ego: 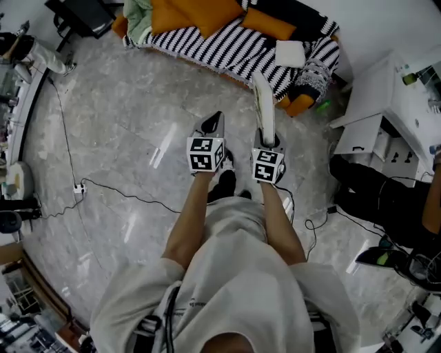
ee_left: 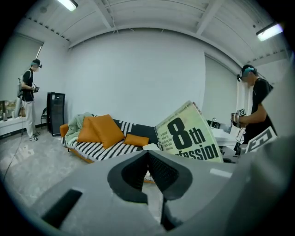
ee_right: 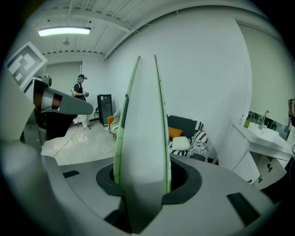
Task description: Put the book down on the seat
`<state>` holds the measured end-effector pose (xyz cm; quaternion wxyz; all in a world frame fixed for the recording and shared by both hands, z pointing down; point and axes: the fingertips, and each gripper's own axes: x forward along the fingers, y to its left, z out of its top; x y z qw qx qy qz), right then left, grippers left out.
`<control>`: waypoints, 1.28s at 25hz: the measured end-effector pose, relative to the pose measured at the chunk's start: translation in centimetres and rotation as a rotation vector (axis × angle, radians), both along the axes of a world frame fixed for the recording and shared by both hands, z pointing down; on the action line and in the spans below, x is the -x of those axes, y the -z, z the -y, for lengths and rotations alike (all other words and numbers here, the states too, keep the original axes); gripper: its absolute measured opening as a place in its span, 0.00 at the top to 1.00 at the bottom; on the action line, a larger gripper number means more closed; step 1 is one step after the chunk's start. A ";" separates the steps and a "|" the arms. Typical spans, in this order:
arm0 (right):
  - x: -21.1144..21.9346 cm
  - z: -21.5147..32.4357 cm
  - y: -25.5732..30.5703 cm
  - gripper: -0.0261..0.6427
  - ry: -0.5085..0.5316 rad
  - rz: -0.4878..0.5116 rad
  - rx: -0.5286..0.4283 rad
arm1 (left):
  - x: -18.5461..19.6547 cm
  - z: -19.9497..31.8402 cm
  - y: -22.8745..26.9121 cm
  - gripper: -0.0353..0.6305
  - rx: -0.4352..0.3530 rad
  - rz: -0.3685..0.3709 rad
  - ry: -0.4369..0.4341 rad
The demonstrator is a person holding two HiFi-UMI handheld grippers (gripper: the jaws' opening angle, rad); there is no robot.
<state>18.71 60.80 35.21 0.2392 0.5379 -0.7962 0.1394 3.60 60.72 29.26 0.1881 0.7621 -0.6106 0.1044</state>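
my right gripper (ee_right: 140, 182) has its jaws pinching the book (ego: 262, 103) by its near end; the book stands on edge, its long axis running out from the jaws toward the sofa (ego: 220, 48), its printed cover facing my left side; my left gripper (ego: 211, 124) is just beside it, jaws pressed together on nothing; the sofa lies straight ahead of the book, well apart, with bare marble floor (ego: 131, 124) between; on its striped seat, orange cushions (ego: 200, 14) crowd the far side and a white cushion (ego: 290, 53) sits at the right; i judge the right hand must carry the book there and tip it flat onto open stripes.
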 end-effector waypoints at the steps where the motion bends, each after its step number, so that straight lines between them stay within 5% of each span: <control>1: -0.1 1.2 0.0 0.72 -0.002 -0.016 -0.001 | -0.2 1.4 -0.1 0.94 0.002 -0.007 -0.008; 7: 3.0 6.3 0.6 0.72 -0.026 -0.009 0.017 | 2.5 8.7 1.8 0.94 -0.015 -0.133 0.070; 19: 5.4 15.6 3.4 0.72 -0.051 -0.053 -0.059 | 2.6 18.4 1.7 0.94 0.004 -0.043 -0.102; 32: 6.0 19.2 1.7 0.72 -0.161 -0.028 -0.036 | 8.2 19.9 -1.1 0.94 0.063 -0.078 -0.105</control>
